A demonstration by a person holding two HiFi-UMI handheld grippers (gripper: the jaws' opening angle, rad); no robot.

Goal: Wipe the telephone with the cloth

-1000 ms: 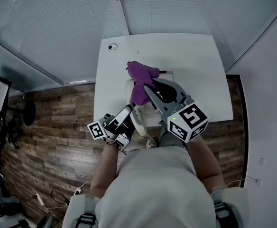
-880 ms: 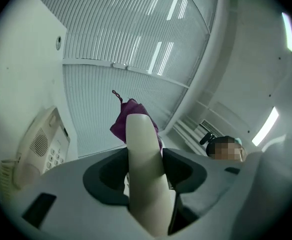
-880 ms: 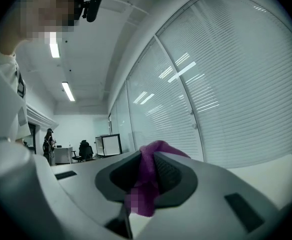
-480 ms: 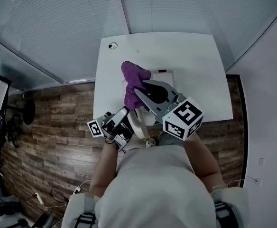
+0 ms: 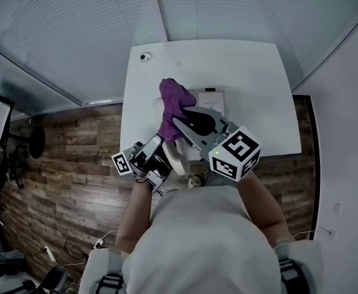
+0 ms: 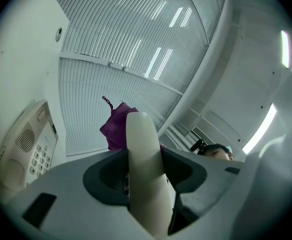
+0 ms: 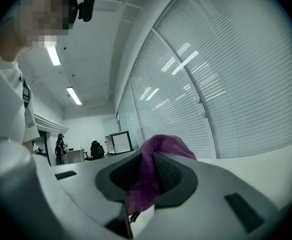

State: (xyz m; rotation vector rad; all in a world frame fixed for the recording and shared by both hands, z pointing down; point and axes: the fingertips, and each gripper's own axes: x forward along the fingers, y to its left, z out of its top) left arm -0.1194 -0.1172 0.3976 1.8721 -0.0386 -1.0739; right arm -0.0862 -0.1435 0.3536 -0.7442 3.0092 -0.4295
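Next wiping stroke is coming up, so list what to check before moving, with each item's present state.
1. The right gripper is shut on the cloth: ok.
2. The left gripper is shut on the handset: ok.
3. The handset is lifted off the telephone base: ok.
4. A fold of cloth sticks out past the right gripper to wipe with: ok.
5. The cloth touches the handset: cannot tell; in the left gripper view it shows just behind the handset's tip.
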